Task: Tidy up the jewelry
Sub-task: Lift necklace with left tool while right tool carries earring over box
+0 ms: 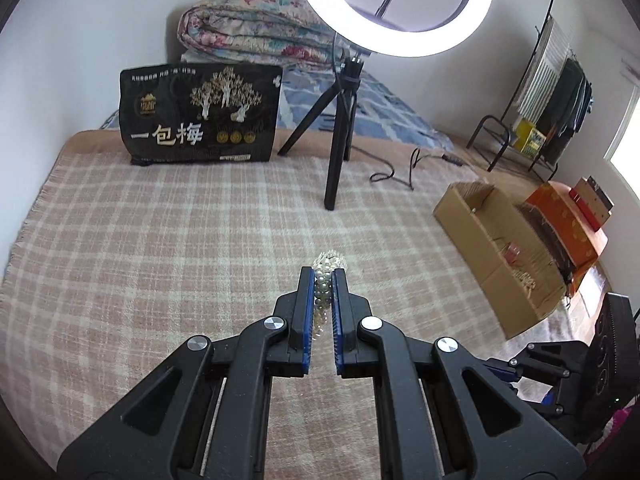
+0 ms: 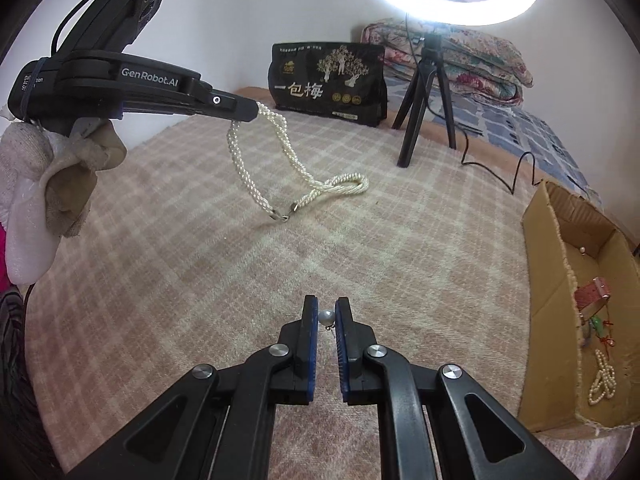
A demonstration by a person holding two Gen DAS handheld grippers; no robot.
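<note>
Our left gripper (image 1: 323, 276) has its blue ribbed pads pinched on a twisted rope of small glossy pearls, the necklace (image 2: 280, 160). In the right wrist view it hangs from those black fingers at upper left, and its far loop and metal clasp trail onto the blanket (image 2: 200, 260) near the middle of the frame. A hand (image 2: 52, 168) in a worn, off-white knit glove holds that tool at the left edge.

Our right gripper (image 2: 326, 314) is closed on a single round pearl earring (image 2: 326, 316), smooth and grey-white, with a thin wire hook dangling below it at lower centre.

The blanket is soft and napped, in a pink-and-cream check (its edge is fringed). At the right edge sits an open cardboard box (image 2: 548, 280) with raw corrugated rims; inside lie a pearl strand (image 2: 602, 380) and a coppery mesh band (image 2: 592, 294). Further back stand a black tripod (image 2: 424, 96) under a glowing ring light (image 2: 448, 4) and a glossy black bag (image 2: 328, 80).
</note>
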